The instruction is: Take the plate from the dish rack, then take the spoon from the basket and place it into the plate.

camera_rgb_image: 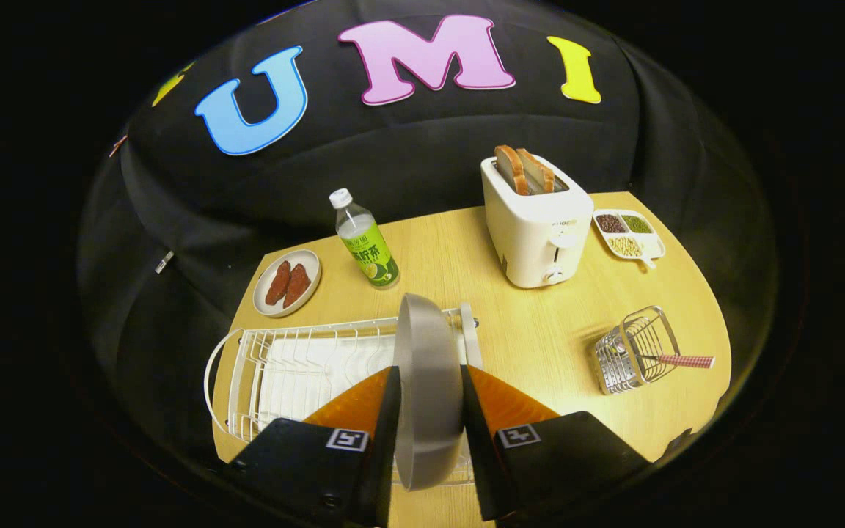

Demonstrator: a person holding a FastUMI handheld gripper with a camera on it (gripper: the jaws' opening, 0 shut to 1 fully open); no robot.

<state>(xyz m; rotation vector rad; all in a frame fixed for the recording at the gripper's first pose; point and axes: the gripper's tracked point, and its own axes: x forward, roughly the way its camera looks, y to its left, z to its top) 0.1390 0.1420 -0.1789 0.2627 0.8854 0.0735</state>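
Clamped edge-on between both fingers of the hand-held gripper [430, 400], just above the dish rack [298, 367] at the near left of the bench [540, 330]: plate [428, 381], likely rigid, smooth, slippery, breakable, best pinched at the rim.

place: staged kitchen booth — toaster [538, 231] | dish rack [298, 374] | wooden table [540, 330]

- Black cloth wall [408, 147] is draping in soft folds behind everything
- Pale wooden bench [540, 330] is catching warm light, glowing brightest along its near right side
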